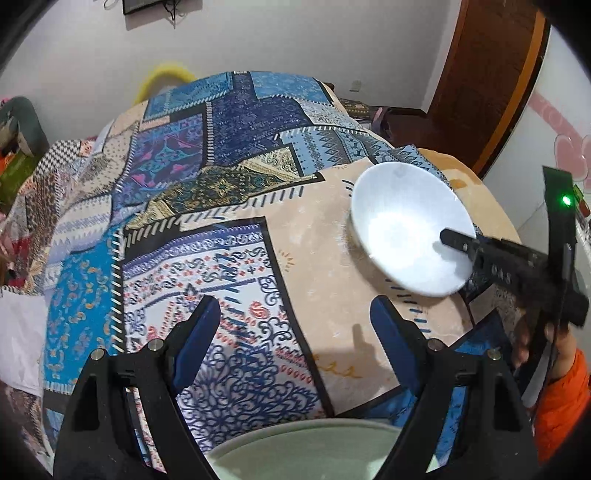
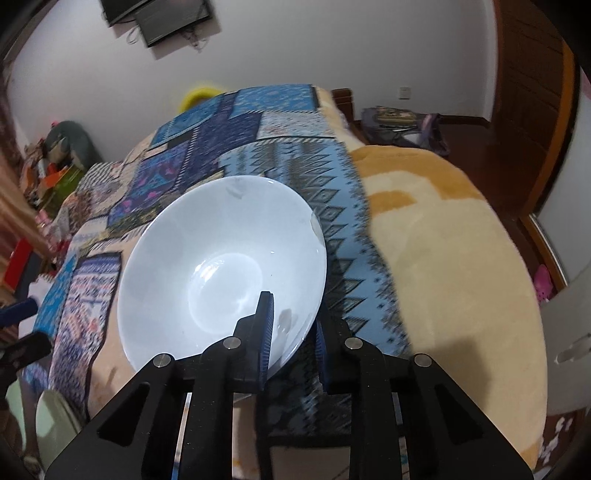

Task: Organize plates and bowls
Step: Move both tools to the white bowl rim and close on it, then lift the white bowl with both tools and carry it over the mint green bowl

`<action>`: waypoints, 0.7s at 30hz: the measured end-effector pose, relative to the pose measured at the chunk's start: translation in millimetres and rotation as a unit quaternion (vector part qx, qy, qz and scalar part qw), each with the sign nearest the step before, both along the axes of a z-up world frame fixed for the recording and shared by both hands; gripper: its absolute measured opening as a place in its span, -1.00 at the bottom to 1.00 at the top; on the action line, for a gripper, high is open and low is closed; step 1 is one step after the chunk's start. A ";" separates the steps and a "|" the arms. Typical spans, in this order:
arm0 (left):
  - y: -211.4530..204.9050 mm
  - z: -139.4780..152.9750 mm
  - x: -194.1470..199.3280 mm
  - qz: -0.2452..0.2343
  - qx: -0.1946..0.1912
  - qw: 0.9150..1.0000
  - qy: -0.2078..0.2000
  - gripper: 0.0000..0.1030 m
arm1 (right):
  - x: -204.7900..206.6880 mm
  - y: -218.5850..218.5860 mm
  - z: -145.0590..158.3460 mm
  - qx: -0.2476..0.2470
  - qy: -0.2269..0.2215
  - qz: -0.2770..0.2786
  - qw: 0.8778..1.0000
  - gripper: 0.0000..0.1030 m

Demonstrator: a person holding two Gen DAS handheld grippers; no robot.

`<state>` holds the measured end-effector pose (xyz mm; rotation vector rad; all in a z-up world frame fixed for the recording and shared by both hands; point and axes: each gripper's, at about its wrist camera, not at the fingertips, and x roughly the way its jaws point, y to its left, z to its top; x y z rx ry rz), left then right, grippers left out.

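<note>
We see the right gripper [image 2: 293, 332] with its jaws clamped on the near rim of the white bowl [image 2: 221, 269]: one blue pad sits inside the bowl wall, the other outside it. In the left wrist view the same gripper comes in from the right edge, a dark finger [image 1: 458, 240] lying inside the bowl [image 1: 406, 229], with an orange sleeve [image 1: 565, 398] behind it. The bowl is tilted toward the left-hand side and rests on the patterned blanket [image 1: 207, 192] that covers the bed, on a beige patch near the blanket's right edge. Beyond that edge we see a cream and yellow fleece cover [image 2: 443, 258].

The left gripper [image 1: 295, 332] has its jaws wide apart, nothing between the blue pads, only blanket behind them. Just below it, at the bottom of the left view, we see the rim of a pale green bowl [image 1: 306, 443]; we cannot tell whether the gripper touches it. The same green dish [image 2: 51, 417] shows at the lower left of the right view.

Farther out: a white wall, a wall-mounted screen [image 2: 155, 18], and a brown wooden door [image 2: 532, 74].
</note>
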<state>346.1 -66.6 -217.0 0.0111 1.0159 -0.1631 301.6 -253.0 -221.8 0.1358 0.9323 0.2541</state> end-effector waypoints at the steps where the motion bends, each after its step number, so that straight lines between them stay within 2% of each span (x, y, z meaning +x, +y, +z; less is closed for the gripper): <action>1: -1.5 -2.0 2.0 0.001 -0.004 1.000 0.005 0.62 | -0.9 2.6 -0.3 0.003 0.001 0.008 1.000 -0.64; 5: -5.4 -10.4 8.1 0.005 -0.009 1.000 0.018 0.62 | -13.0 16.4 1.3 0.007 0.004 0.047 0.999 -0.64; 7: -5.4 -17.1 12.0 0.010 -0.014 0.999 0.030 0.52 | -17.7 23.5 0.5 0.010 0.009 0.063 0.998 -0.64; 10: -4.0 -29.8 17.0 0.009 -0.026 0.998 0.059 0.23 | -20.9 31.9 -1.5 0.022 0.017 0.079 0.996 -0.64; 12: -5.0 -38.7 19.4 0.005 -0.031 0.996 0.078 -0.13 | -23.0 36.7 -3.5 0.026 0.019 0.085 0.996 -0.64; 13: -6.5 -44.0 20.1 0.001 -0.031 0.996 0.089 -0.21 | -23.1 39.0 -4.6 0.026 0.020 0.086 0.996 -0.64; 14: -7.5 -47.2 20.3 -0.002 -0.032 0.995 0.096 -0.38 | -24.1 39.4 -5.5 0.025 0.021 0.086 0.996 -0.64; 19: -15.5 -51.5 17.7 -0.021 -0.032 0.995 0.093 -0.70 | -18.7 40.5 -7.9 0.034 0.030 0.074 0.996 -0.63; 21: -18.8 -50.8 18.9 -0.022 -0.025 0.995 0.090 -0.73 | -17.8 41.7 -8.0 0.035 0.032 0.070 0.996 -0.61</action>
